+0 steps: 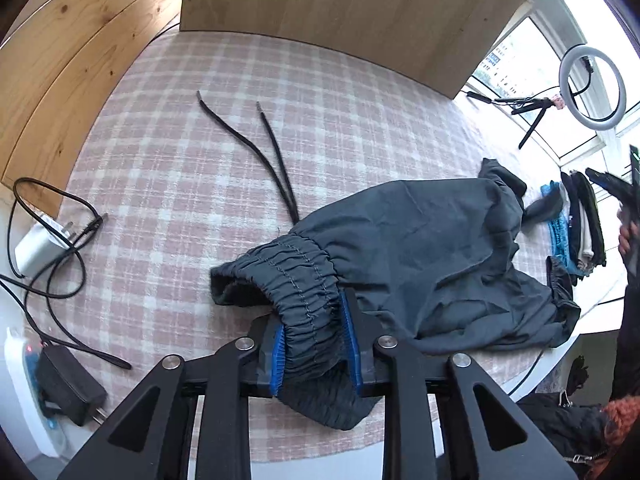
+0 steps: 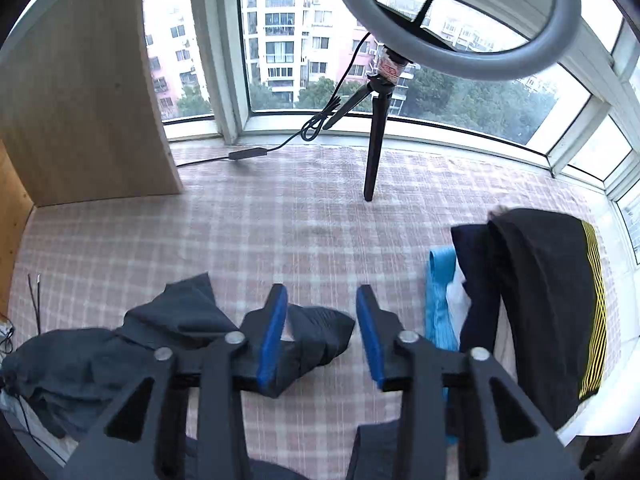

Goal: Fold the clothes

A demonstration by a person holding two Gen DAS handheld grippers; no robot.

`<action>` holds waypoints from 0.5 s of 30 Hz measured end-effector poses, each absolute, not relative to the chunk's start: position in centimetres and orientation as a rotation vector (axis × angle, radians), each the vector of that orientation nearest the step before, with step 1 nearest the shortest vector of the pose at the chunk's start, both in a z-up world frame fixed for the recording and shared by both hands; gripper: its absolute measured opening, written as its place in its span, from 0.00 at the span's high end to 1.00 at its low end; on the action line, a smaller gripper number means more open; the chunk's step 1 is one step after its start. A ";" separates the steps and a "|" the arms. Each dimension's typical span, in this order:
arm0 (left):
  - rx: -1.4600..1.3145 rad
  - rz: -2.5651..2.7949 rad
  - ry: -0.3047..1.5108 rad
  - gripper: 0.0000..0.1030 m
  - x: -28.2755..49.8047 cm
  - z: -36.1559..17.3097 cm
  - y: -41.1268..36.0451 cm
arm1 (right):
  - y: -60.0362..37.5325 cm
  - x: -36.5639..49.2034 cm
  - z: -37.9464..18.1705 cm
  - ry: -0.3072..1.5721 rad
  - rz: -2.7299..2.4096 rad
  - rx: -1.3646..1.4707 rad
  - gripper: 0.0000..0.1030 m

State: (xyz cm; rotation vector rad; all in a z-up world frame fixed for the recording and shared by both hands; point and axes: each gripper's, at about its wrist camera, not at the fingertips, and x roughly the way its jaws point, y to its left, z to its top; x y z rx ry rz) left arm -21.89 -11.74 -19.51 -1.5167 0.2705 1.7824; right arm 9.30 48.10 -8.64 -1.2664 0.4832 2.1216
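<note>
Your left gripper (image 1: 316, 344) is clamped on the gathered waistband of the grey trousers (image 1: 420, 264), which lie rumpled across the checked cloth (image 1: 180, 128), drawstrings (image 1: 256, 148) trailing away from you. Your right gripper (image 2: 322, 332) stands apart and empty above a trouser leg (image 2: 320, 336), nothing pressed between its pads. Keep the waistband pinned. Take the leg near its cuff with the right, pull it straight, and lay it flat before you fold, I'd judge. Mind the drawstrings; tuck them in. A stack of folded clothes (image 2: 540, 304) sits just to the right. A ring light (image 2: 452, 20) on a tripod stands by the window (image 2: 280, 40); chargers and cables (image 1: 52, 248) lie on the left edge.
</note>
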 end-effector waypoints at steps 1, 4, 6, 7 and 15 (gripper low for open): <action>-1.519 1.777 0.279 0.73 -22.1 -19.5 -12.0 | 47.1 9.8 -9.2 0.509 2.177 -1.314 0.53; -1.525 1.787 0.276 0.69 -22.8 -19.2 -13.4 | 41.5 10.8 -10.8 0.450 2.256 -1.450 0.52; -1.539 1.805 0.257 0.65 -23.2 -19.1 -14.8 | 36.8 11.2 -13.1 0.435 2.300 -1.546 0.52; -1.545 1.813 0.256 0.64 -23.1 -19.1 -15.6 | 34.8 11.7 -14.3 0.433 2.320 -1.594 0.52; -1.589 1.694 0.268 0.59 -16.9 -22.0 -18.0 | 25.3 14.9 -22.1 0.411 2.371 -1.769 0.51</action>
